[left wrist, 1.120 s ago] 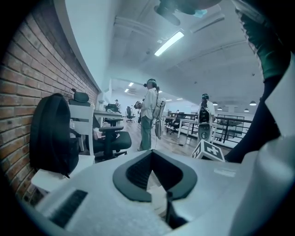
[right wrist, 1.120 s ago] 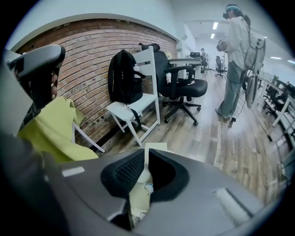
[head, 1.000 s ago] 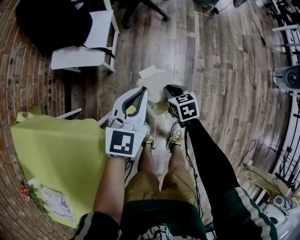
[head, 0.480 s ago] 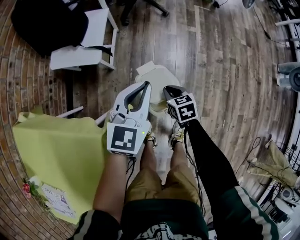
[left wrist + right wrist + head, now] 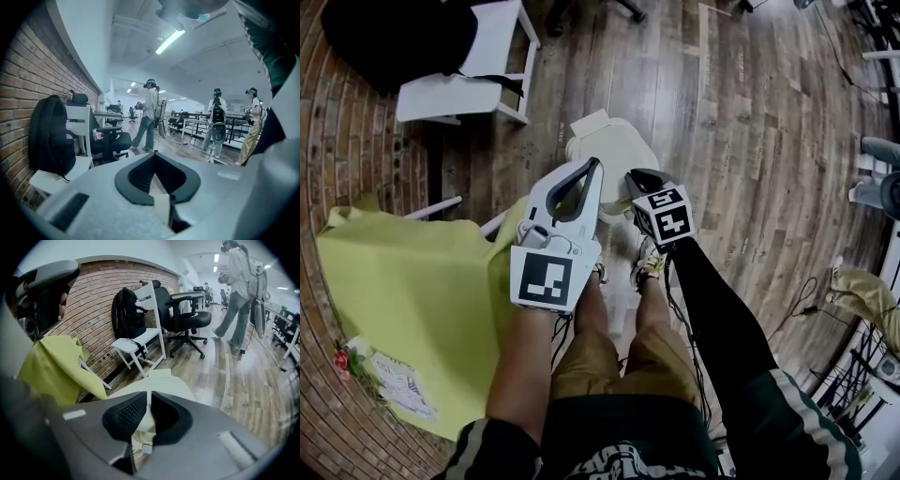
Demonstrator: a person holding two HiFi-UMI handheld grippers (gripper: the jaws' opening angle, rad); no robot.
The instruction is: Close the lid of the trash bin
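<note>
Head view: trash bin (image 5: 615,208) on the wood floor (image 5: 731,141), just ahead of the person's feet. Its cream lid (image 5: 614,150) is tipped back, away from the person. Right gripper (image 5: 634,178) is at the lid's near edge. Left gripper (image 5: 592,167) is just beside it, over the bin.

Left gripper view: jaws together, nothing between them. They point out across the room, not at the bin.

Right gripper view: jaws drawn in to a narrow slit, a thin cream strip of the lid pinched between them. Bin liner shows below.

Step in hand, as I judge it: lid gripped and partway through closing. Next move: swing it down on its hinge until it seats on the rim, then let go.
</note>
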